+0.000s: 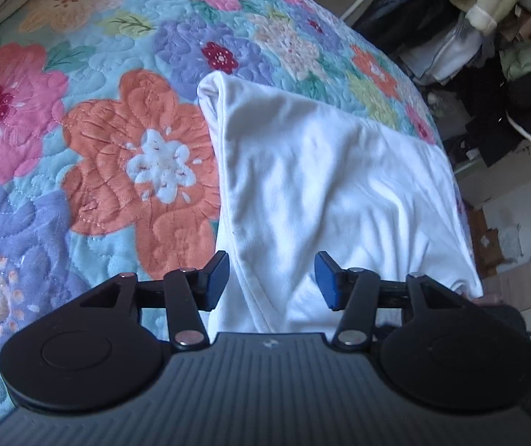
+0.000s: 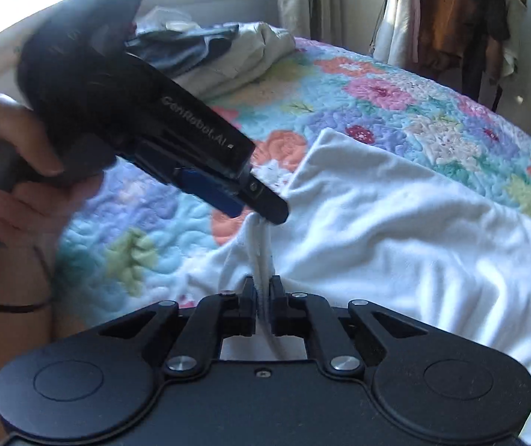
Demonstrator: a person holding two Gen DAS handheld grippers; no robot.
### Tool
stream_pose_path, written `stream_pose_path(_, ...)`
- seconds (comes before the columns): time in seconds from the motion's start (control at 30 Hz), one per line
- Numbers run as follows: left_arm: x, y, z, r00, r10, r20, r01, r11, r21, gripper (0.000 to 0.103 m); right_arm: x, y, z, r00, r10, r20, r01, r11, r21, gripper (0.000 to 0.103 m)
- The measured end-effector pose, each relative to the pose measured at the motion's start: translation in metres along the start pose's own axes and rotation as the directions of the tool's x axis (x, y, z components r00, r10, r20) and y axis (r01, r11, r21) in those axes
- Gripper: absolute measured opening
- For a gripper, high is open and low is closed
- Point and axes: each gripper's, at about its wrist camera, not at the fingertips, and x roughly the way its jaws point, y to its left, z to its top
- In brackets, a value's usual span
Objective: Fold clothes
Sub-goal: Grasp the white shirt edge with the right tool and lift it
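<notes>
Folding the white shirt on the flowery bed, both claws down at its near edge

The quilt [image 1: 79,119] is the big soft base here, and the white shirt [image 1: 321,171] lies on it partly folded, one side already doubled over into a long ridge. My take on doing this bit well: keep the near edge taut between the two claws and lift both together, so the fold lands straight instead of bunching on that squishy quilt. The pile of other clothes [image 2: 206,52] up by the window is well apart, no worry there. The right claw [image 2: 263,304] is pressed together on a pinch of the shirt's edge, cloth squeezed between the pads. The left claw [image 1: 271,278] is spread about halfway, the shirt's edge between its fingers but not pinched, and from the right camera its tip sits just at the bunched cloth
</notes>
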Motion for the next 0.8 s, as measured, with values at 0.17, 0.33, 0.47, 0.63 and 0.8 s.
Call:
stream_pose_path(0.17,-0.006,-0.004,0.003,0.999,0.023,0.034,-0.023,1.0,0.021,0.052,-0.003,0.022,-0.028,0.998,-0.018,-0.054,0.021,0.998,0.057,0.011)
stream_pose_path(0.33,-0.005,-0.003,0.003,0.999,0.03,0.033,-0.03,0.999,0.024,0.053,0.012,0.029,-0.038,0.997,-0.024,-0.079,0.03,0.997,0.075,0.012)
stream_pose_path(0.47,-0.001,-0.005,0.022,0.994,-0.086,-0.07,0.086,0.996,-0.006,0.054,0.008,0.027,-0.032,0.997,-0.082,-0.013,0.083,0.994,0.077,0.01)
stream_pose_path(0.63,0.001,-0.018,0.057,0.994,-0.043,-0.096,0.054,0.991,0.121,0.062,0.006,0.038,-0.023,0.989,-0.142,0.038,0.144,0.989,-0.039,0.039)
stream_pose_path(0.8,0.028,-0.008,0.077,0.963,0.271,-0.002,-0.255,0.911,0.324,0.037,0.019,0.047,-0.018,0.983,-0.166,0.075,0.172,0.982,-0.083,0.012)
